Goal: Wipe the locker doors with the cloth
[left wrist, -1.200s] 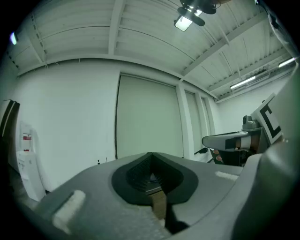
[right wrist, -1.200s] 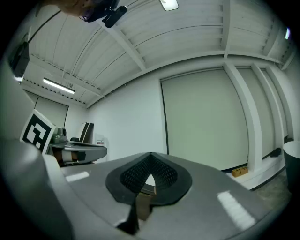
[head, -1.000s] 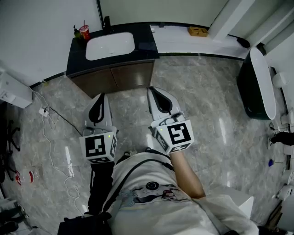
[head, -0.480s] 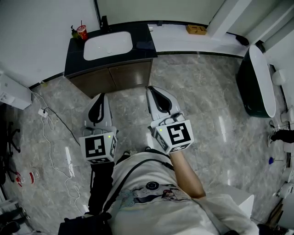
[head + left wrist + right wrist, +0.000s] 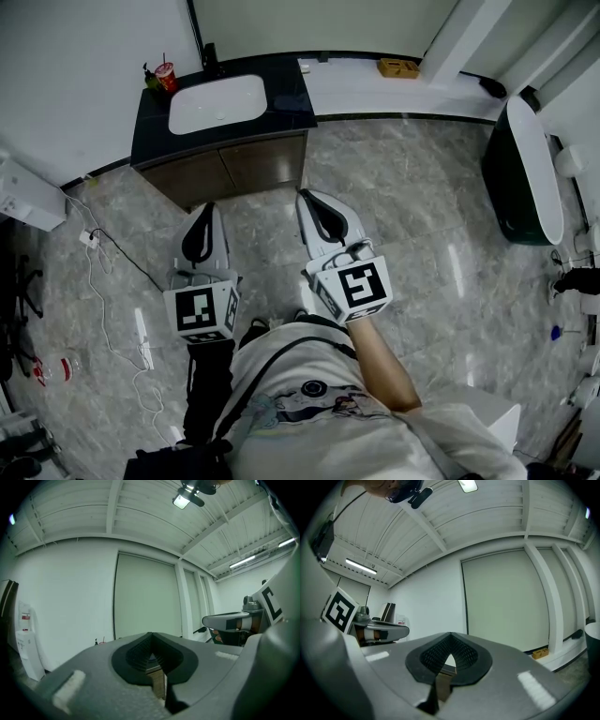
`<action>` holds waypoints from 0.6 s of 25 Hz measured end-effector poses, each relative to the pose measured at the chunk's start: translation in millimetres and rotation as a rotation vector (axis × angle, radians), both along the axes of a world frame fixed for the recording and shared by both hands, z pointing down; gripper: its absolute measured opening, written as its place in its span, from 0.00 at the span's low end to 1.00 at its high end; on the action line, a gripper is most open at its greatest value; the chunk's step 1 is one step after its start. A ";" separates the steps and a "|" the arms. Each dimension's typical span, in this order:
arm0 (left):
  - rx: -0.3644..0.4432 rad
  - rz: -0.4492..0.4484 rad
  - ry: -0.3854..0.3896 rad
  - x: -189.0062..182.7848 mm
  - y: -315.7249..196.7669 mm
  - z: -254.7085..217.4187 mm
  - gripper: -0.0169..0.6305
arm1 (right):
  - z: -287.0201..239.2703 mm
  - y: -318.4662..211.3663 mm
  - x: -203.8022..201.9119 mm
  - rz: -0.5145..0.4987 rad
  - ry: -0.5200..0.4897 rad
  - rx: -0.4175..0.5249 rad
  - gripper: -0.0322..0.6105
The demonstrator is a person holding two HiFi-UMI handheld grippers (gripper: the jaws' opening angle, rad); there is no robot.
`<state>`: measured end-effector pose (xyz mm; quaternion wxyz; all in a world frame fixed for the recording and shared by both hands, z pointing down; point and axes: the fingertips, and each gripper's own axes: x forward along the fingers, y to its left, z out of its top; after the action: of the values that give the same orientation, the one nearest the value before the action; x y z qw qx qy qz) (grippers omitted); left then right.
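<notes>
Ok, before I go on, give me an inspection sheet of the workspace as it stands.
Surface: glossy grey marble floor; dark vanity counter with white sink.
Job's things: no cloth seen; no lockers seen, only brown cabinet doors under the sink.
Clutter: red cup beside the sink; yellowish box on the white ledge; bottle on the floor at left.
Grippers: left gripper and right gripper side by side above the floor, fingers together, nothing between them.
Cables: white cable trailing over the floor at left.
Surroundings: white walls; dark fixture, white-topped, at right.
</notes>
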<state>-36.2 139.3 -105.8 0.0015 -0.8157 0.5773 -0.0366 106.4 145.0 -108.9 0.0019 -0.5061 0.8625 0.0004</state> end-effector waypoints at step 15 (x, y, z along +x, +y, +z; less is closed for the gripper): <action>-0.052 -0.053 0.000 12.7 -37.3 19.9 0.02 | 22.5 -38.6 52.3 -0.022 0.028 -0.048 0.06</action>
<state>-23.6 102.0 -85.9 -0.0205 -0.7998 0.5976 -0.0517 158.8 106.4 -86.5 -0.0224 -0.4967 0.8676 -0.0129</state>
